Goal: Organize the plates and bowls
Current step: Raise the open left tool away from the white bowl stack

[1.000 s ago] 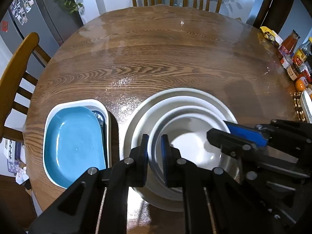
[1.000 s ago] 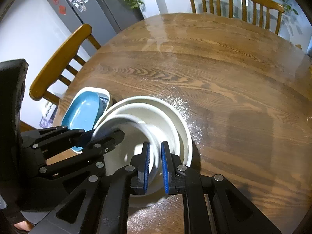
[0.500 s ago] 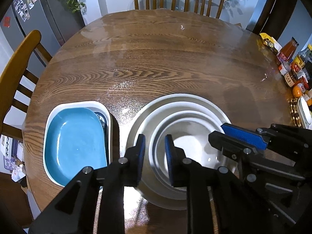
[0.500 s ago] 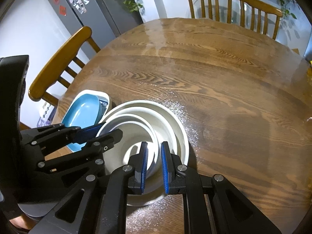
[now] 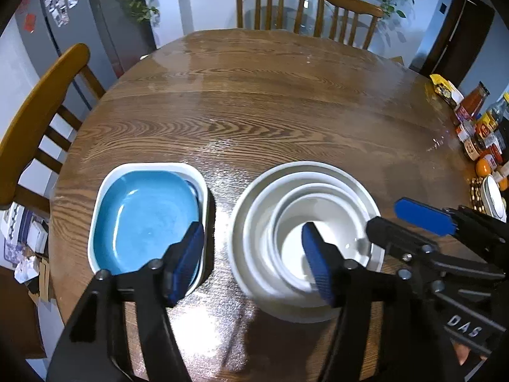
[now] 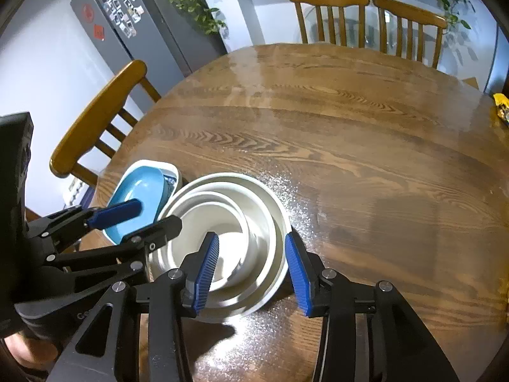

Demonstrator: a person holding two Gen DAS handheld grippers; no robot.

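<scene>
Three wooden chairs [image 5: 346,9], round wood-grain table [image 5: 270,102], grey fridge [image 6: 127,22], trailing plant [image 6: 194,3]

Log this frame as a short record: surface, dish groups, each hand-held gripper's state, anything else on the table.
surface: round wooden table
white stack: nested white bowls, smaller inside larger
blue stack: blue dish resting inside a white rectangular dish, left of the bowls
left hand-held gripper: jaws opening, nothing pinched, straddling the bowls' near-left rim
right hand-held gripper: jaws opening, nothing pinched, straddling the bowls' right rim
other: bottles and jars at the table's right edge; wooden chairs around it
</scene>
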